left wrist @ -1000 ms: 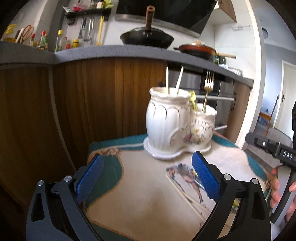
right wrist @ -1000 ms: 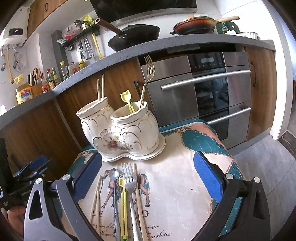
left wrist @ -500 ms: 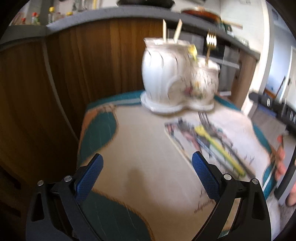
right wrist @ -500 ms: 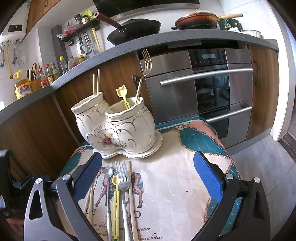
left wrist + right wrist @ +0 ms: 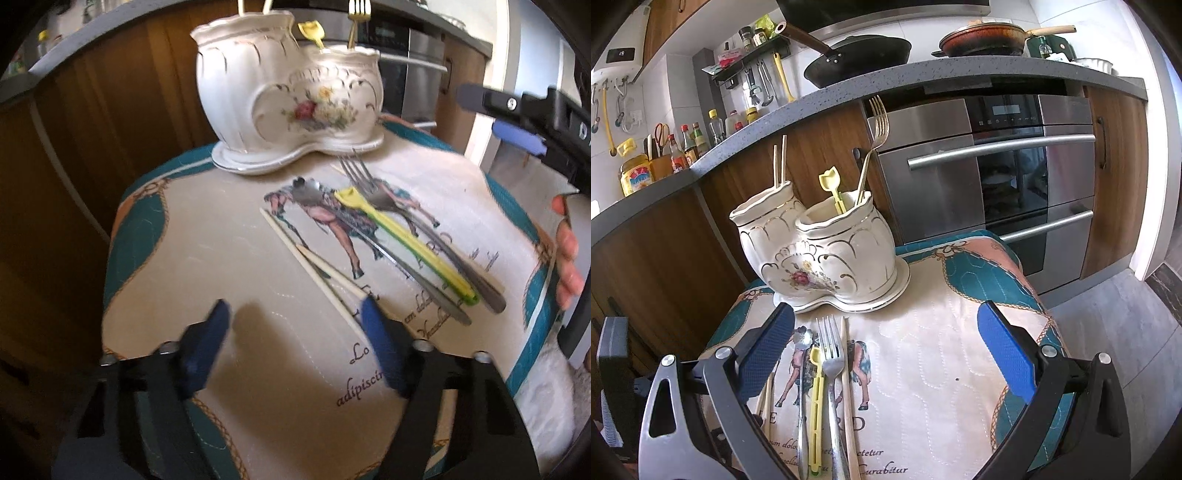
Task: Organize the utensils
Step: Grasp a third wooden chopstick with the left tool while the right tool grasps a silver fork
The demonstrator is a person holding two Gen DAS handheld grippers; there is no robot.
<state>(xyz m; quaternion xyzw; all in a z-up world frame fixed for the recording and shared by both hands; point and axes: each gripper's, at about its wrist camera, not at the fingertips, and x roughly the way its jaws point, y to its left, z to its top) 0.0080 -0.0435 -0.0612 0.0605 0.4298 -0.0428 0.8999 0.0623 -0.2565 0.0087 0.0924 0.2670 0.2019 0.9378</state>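
Observation:
A white two-pot ceramic holder (image 5: 291, 99) (image 5: 820, 251) stands at the table's far edge, with two chopsticks (image 5: 779, 160), a yellow spoon (image 5: 833, 190) and a gold fork (image 5: 873, 140) in it. On the cloth lie a silver fork (image 5: 417, 225) (image 5: 831, 376), a yellow utensil (image 5: 402, 240) (image 5: 814, 398), a silver spoon (image 5: 369, 243) (image 5: 802, 387) and pale chopsticks (image 5: 314, 273) (image 5: 847, 387). My left gripper (image 5: 295, 343) is open, low over the cloth, its right finger by the chopsticks' near ends. My right gripper (image 5: 886, 354) is open and empty above the utensils.
The small table (image 5: 942, 369) has a beige and teal cloth. Behind it are wooden cabinets (image 5: 665, 251), a steel oven (image 5: 997, 177) and a grey counter (image 5: 849, 92) with pans. The right gripper body (image 5: 535, 122) and a hand show at the left view's right edge.
My left gripper has tilted down and moved forward over the cloth towards the chopsticks, its jaws narrower than before. My right gripper has shifted slightly closer to the holder.

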